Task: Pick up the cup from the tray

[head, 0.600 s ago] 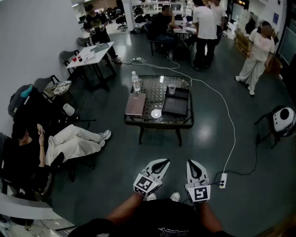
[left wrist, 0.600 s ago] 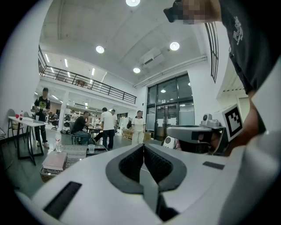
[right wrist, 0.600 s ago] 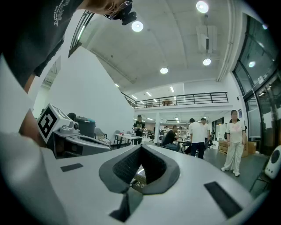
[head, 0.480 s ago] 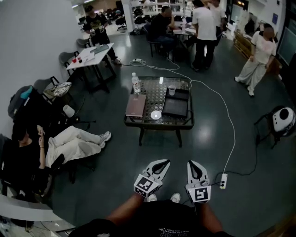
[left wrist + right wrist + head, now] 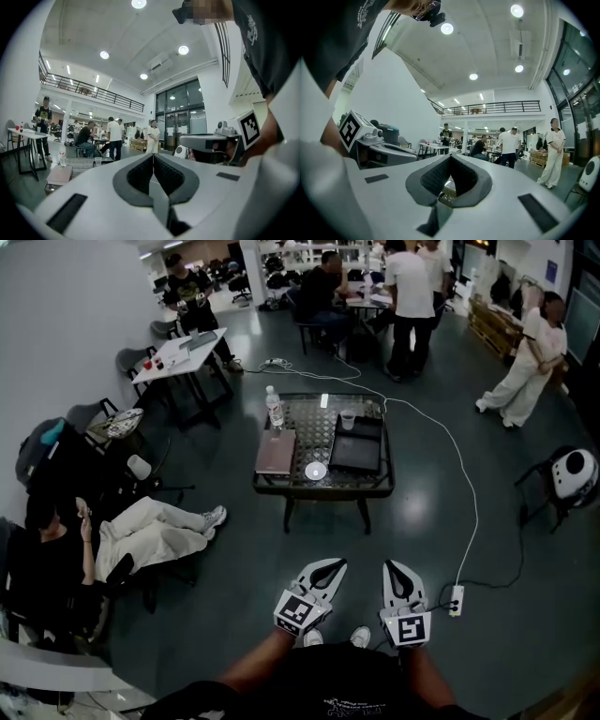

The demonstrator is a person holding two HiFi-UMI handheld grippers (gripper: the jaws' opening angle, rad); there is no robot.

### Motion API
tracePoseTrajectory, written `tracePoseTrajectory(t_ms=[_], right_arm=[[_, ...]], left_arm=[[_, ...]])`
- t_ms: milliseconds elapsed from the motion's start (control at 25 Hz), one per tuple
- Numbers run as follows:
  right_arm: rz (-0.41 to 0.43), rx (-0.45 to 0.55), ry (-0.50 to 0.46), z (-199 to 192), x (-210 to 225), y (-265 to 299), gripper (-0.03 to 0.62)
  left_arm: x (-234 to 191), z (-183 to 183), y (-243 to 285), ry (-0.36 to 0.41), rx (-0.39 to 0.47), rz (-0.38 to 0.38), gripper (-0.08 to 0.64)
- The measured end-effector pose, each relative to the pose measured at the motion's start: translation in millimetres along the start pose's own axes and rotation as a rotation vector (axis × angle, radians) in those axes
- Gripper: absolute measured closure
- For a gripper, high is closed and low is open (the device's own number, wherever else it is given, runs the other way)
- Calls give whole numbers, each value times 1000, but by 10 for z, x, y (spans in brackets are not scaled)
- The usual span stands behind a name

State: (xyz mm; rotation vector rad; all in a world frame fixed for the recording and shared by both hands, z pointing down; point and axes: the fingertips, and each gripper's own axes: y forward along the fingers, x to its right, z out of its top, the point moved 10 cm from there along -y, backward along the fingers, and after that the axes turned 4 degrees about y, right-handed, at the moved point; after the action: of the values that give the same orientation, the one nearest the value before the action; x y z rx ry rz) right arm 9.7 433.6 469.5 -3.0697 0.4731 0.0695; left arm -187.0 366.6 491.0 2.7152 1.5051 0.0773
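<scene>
The head view looks steeply down, with the left tool (image 5: 328, 565) and right tool (image 5: 394, 568) close at 6 o'clock and the table (image 5: 305, 423) far off at 12 o'clock. The left gripper view and right gripper view sit just behind their own jaws, facing level across the room. Both share the standing people (image 5: 114, 137), and the left gripper view also catches the table at 9 o'clock.

cup (image 5: 348, 420) is way too tiny to see inside, and can't tell if it's on the tray (image 5: 356, 454) or just beside it.
</scene>
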Motion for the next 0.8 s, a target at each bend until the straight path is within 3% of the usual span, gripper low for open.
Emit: tracePoseTrajectory(t_ms=[800], right_arm=[[63, 43, 59, -67, 506, -143, 584]], left_arm=[[338, 11, 368, 15, -43, 51, 549]])
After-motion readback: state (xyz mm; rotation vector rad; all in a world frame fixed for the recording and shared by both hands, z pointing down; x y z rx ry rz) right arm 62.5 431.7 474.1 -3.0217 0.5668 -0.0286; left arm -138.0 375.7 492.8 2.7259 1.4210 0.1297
